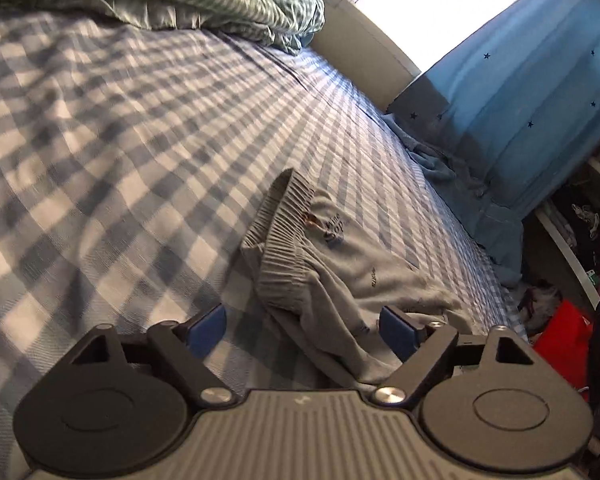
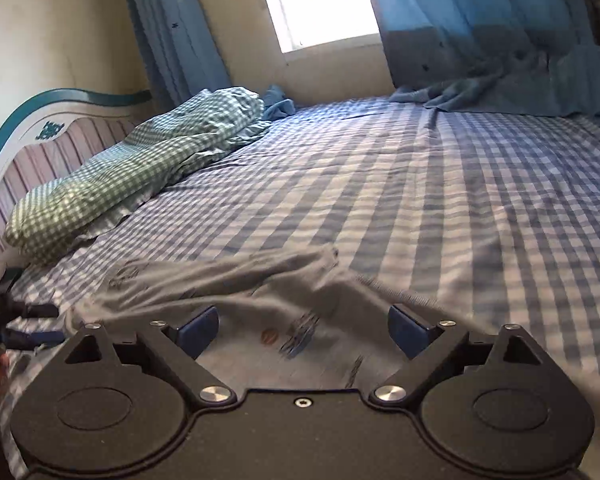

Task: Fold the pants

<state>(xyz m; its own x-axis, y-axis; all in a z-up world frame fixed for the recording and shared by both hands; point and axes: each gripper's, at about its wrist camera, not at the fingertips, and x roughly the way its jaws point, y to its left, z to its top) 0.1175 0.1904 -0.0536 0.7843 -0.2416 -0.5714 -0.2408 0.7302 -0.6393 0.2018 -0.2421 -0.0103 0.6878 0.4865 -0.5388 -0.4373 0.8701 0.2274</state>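
1. Nearest the left wrist camera, the left gripper (image 1: 302, 330) stands with its blue pads spread wide. Grey cloth runs between them, but neither pad presses on it.
2. Close under the right wrist camera, the right gripper (image 2: 303, 330) is likewise spread, hovering over printed grey fabric and pinching nothing.
3. Just beyond both tools lie the grey pants (image 1: 332, 256), rumpled on the blue checked bedsheet (image 1: 120, 128) near the bed's front edge. The ribbed waistband (image 1: 284, 216) is bunched and half turned over.
4. Judging from that, the fold is barely begun. The cloth needs flattening first, or any crease will trap wrinkles.
5. A likely slip: one pad catches the sheet along with the pants, so the bedding lifts too. Both fabrics are thin and lie touching.
6. Another risk: gripping only one layer at the waistband, which would let the garment twist when raised.
7. Farther back rest a green gingham pillow (image 2: 132, 168) by the headboard (image 2: 48, 136), then blue star curtains (image 1: 520, 92) and a bright window (image 2: 320, 4).
8. No container shows clearly. Cluttered shelves (image 1: 588, 216) at the left view's right edge are too blurred to read.
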